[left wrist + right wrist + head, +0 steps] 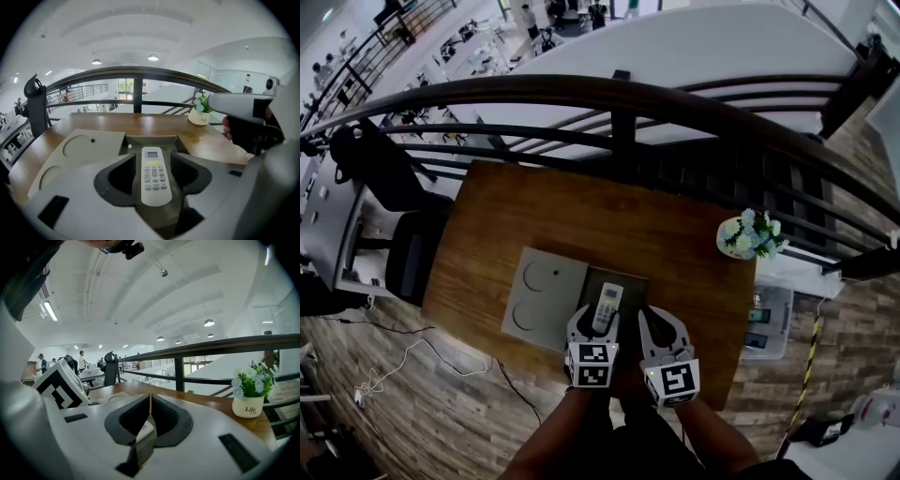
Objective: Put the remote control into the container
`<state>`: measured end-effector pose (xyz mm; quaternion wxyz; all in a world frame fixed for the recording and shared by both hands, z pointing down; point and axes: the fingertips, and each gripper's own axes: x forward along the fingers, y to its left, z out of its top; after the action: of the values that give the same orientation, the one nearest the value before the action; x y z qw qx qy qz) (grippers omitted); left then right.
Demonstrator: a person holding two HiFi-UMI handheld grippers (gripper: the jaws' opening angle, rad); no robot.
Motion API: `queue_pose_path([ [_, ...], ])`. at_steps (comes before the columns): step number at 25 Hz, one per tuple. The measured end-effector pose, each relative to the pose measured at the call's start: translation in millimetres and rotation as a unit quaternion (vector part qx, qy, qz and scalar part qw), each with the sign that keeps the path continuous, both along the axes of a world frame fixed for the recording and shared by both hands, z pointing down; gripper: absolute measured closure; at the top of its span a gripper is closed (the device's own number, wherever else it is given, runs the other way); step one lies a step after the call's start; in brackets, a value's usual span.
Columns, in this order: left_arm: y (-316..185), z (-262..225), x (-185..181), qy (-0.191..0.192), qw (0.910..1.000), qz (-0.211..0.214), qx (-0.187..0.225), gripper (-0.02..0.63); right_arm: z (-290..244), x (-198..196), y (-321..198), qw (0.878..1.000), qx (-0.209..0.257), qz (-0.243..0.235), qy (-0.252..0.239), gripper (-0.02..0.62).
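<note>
Remote control [607, 308] [153, 176] lies flat in the grey container [630, 281] [154, 139], buttons up, screen end pointing away from me. Container sits on the wooden bench [581, 206], near my edge. Its lid [542, 291] [79, 147] lies flat just beside it on the left, touching or almost.

My left claw [593, 328] [153, 157] is wide open over the container. The remote shows between the two jaws, with a clear gap on each side, pads not on it, so no grip. My right claw [664, 323] [150, 397] is just beside the left one, jaws closed tip to tip with nothing held.

Small white flower pot [750, 236] [248, 399] stands at the bench's far right, well apart from the container. Dark railing [623, 98] runs behind the bench.
</note>
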<state>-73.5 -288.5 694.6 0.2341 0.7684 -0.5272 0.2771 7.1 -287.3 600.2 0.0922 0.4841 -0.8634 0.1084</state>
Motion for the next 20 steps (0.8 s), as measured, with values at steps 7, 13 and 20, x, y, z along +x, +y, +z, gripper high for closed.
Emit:
queue_pose_path([
  [7, 4, -35, -14, -0.007, 0.9993, -0.008, 0.035, 0.454, -17, -7, 5, 1.000, 0.008, -0.004, -0.003, 0.563],
  [13, 9, -69, -27, -0.014, 0.9975, -0.008, 0.069, 0.578, -35, -11, 8, 1.000, 0.023, -0.008, -0.002, 0.565],
  [20, 19, -116, -39, 0.004, 0.9934, 0.001, 0.115, 0.600, -56, -23, 11, 0.999, 0.048, -0.019, 0.008, 0.564],
])
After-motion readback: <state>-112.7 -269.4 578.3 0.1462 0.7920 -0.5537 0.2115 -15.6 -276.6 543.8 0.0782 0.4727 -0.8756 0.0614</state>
